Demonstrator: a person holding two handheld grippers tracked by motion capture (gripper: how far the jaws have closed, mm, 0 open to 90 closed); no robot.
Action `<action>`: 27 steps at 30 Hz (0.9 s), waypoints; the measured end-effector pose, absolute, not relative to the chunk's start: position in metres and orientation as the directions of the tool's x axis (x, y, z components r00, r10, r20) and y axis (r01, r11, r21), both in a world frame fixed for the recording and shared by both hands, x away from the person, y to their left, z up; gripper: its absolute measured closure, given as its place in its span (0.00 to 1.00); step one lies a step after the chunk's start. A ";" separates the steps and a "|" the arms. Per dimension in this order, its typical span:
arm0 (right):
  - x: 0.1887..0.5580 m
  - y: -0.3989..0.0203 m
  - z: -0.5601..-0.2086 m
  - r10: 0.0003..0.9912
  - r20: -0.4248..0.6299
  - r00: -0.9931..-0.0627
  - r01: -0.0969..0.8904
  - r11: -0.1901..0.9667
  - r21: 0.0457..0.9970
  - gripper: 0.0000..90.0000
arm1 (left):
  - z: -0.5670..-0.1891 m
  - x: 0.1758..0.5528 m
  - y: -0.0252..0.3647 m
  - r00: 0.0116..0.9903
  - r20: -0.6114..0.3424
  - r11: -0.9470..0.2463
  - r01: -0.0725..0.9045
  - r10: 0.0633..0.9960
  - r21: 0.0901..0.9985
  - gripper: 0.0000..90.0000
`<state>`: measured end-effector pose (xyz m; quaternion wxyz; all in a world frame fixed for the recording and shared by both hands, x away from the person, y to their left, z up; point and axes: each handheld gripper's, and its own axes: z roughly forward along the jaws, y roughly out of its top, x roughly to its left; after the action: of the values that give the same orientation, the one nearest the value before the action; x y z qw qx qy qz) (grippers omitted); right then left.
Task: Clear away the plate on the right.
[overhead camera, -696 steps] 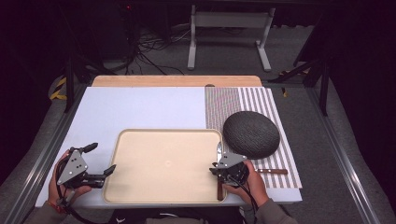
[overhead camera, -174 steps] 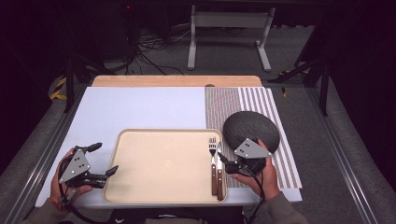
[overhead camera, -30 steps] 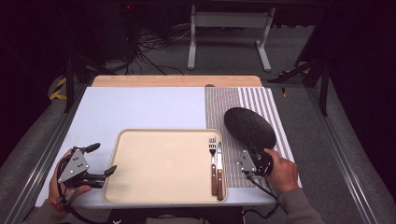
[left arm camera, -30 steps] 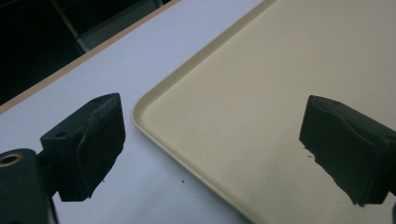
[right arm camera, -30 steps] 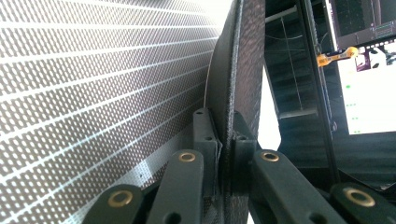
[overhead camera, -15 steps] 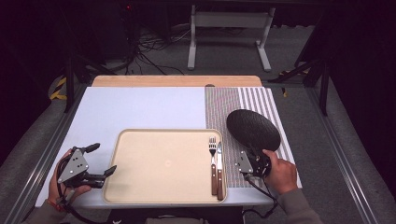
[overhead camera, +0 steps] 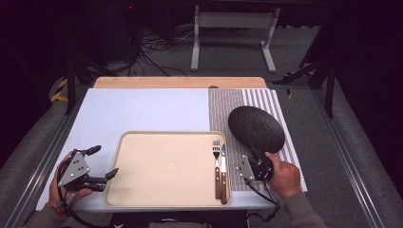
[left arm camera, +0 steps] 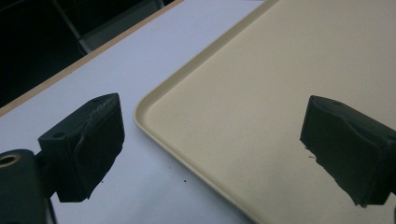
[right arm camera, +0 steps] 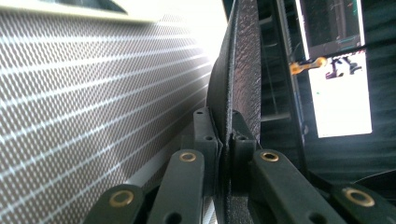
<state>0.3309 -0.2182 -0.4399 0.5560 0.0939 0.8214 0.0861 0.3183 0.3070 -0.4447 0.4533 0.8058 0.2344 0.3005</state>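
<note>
On the table in the high view we count 1 beige tray (overhead camera: 161,166), 1 fork (overhead camera: 216,164) and 1 knife (overhead camera: 223,168) lying side by side along the tray's right edge, 1 striped placemat (overhead camera: 247,102) and 1 dark round plate (overhead camera: 255,128). We also count 2 grippers, each in a hand. The left gripper (overhead camera: 102,164) sits just beside the tray's left edge, jaws spread wide, nothing between them. The right gripper (overhead camera: 255,159) rests over the placemat just right of the tray, pinching the near rim of the plate, which is tilted up off the mat.

In the left gripper view we see 2 black jaws far apart: 1 over the pale table surface (left arm camera: 140,60), 1 over the tray (left arm camera: 261,84). The tray's rounded corner lies between them. We cannot tell whether either jaw touches anything; the left gripper (left arm camera: 219,149) carries no object.

In the right gripper view the 2 jaws of the right gripper (right arm camera: 226,140) are clamped tight on the plate (right arm camera: 243,65), seen edge-on, 1 jaw on each face. The placemat (right arm camera: 93,93) spreads to the left of it.
</note>
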 end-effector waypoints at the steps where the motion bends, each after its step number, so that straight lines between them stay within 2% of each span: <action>1: 0.330 -0.216 -0.439 0.251 -0.900 -0.357 0.050 0.967 0.250 0.96 | -0.445 0.318 0.307 0.709 0.273 -0.480 0.105 0.650 0.871 0.08; 12: 0.321 -0.197 -0.429 0.231 -0.911 -0.341 -0.005 0.969 0.247 0.96 | -0.444 0.318 0.308 0.707 0.273 -0.475 0.100 0.652 0.874 0.08; 27: 0.302 -0.162 -0.417 0.199 -0.925 -0.323 -0.140 0.957 0.254 0.96 | -0.443 0.317 0.308 0.706 0.275 -0.475 0.098 0.652 0.875 0.07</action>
<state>0.3019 -0.1624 -0.4175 0.5816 0.0184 0.8002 0.1455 0.3168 0.3084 -0.4433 0.4561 0.8032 0.2335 0.3038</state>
